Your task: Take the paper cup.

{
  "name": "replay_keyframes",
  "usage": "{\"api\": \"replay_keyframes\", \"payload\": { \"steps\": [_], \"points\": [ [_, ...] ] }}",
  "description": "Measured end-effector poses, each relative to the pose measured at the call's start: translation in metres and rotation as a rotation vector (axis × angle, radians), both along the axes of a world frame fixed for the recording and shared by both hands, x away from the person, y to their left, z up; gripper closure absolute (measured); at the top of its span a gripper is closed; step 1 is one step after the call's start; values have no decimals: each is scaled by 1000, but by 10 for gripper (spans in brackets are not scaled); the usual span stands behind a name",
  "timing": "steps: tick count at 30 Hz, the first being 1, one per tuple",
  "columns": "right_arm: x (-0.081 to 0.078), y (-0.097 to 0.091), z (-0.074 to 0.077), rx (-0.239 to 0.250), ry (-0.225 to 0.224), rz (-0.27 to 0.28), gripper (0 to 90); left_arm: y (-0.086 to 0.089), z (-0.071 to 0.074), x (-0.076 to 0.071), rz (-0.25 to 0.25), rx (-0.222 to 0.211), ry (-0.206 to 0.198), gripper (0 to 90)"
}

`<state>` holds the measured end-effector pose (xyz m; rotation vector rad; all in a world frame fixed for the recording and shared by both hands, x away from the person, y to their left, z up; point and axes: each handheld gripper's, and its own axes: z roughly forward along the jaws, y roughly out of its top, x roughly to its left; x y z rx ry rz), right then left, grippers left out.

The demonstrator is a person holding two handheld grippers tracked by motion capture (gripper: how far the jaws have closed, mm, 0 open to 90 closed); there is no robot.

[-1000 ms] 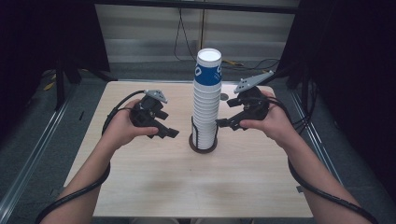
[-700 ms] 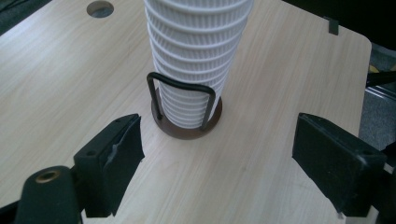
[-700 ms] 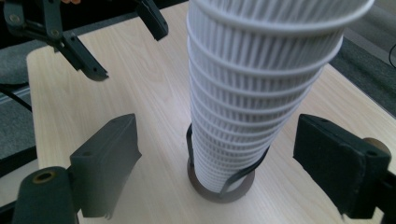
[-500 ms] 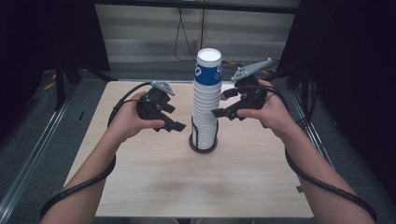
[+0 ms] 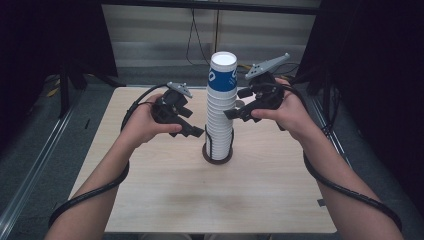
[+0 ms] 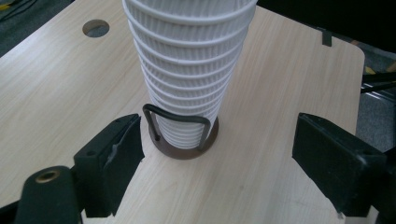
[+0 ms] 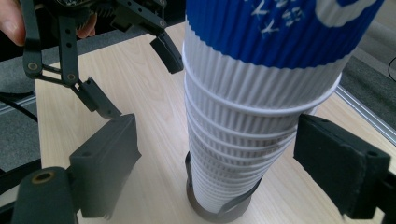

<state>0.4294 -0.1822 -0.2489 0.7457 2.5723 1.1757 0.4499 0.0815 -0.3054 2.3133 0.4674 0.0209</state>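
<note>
High view: both my forearms reach in from the bottom, hands raised either side of the cup stack point(image 5: 220, 107), which stands in a dark wire holder point(image 5: 217, 151) mid-table point(image 5: 165, 200). My left gripper point(image 5: 192, 131) sits low beside the stack; my right gripper point(image 5: 231, 113) is higher, tips just beside the white cups below the blue top cup point(image 5: 223, 72). Left gripper view: jaws wide apart, nothing between them — holder base and lower cups ahead, plus a round hole point(image 6: 95, 28) in the tabletop. Right gripper view: jaws spread wide, flanking the stack without touching; the left gripper shows beyond.
</note>
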Motion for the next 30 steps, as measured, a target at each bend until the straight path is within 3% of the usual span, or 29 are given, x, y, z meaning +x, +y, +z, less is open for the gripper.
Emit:
{"api": "replay_keyframes", "payload": {
  "steps": [7, 15, 30],
  "points": [
    [3, -3, 4, -8, -8, -14, 131, -6, 4, 3, -1, 0, -6, 160],
    [6, -5, 13, 25, -15, -32, 128, -11, 10, 5, 7, -13, -15, 160],
    [28, 16, 13, 75, -13, -82, 113, -8, 5, 11, 11, -10, -9, 160]
  ]
}}
